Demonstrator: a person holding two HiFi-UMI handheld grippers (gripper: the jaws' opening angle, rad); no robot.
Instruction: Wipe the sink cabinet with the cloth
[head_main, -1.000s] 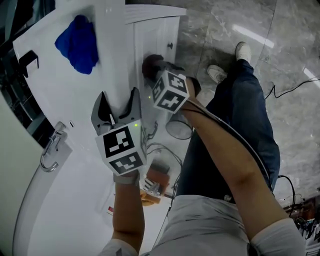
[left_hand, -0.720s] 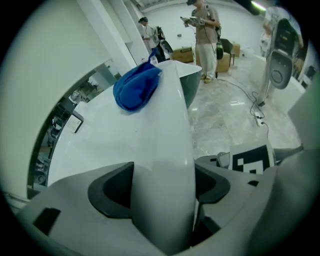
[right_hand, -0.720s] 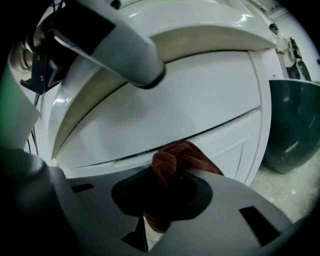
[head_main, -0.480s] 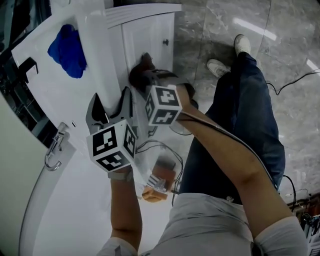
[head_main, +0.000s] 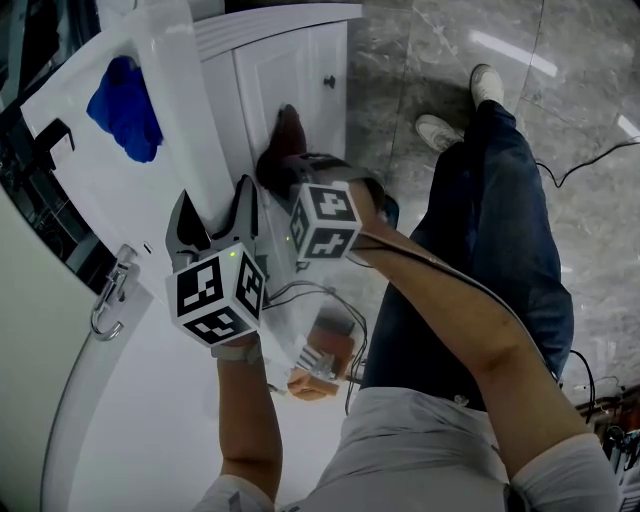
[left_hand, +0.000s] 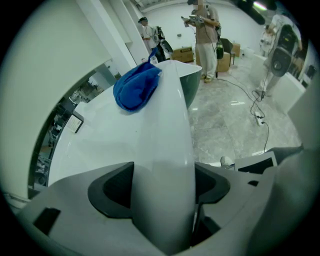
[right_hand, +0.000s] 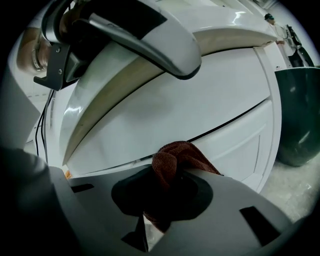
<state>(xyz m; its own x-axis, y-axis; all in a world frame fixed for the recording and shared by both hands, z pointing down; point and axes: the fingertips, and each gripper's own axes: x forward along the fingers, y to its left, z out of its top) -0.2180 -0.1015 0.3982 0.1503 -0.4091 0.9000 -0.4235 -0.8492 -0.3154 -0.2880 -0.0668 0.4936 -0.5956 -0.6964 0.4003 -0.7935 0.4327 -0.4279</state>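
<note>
Brown terry cloth (right_hand: 177, 155) is wadded in the right gripper (right_hand: 167, 192), jaws pinched tight on it, right up at the white door of the sink cabinet (right_hand: 200, 105), though I can't really tell if it's pressed on or just brushing. I'd lean in so more of the wad meets the panel, then sweep in long overlapping passes. Left gripper (left_hand: 162, 185) has its jaws clamped on the counter edge (left_hand: 167, 115), a decent brace.
</note>
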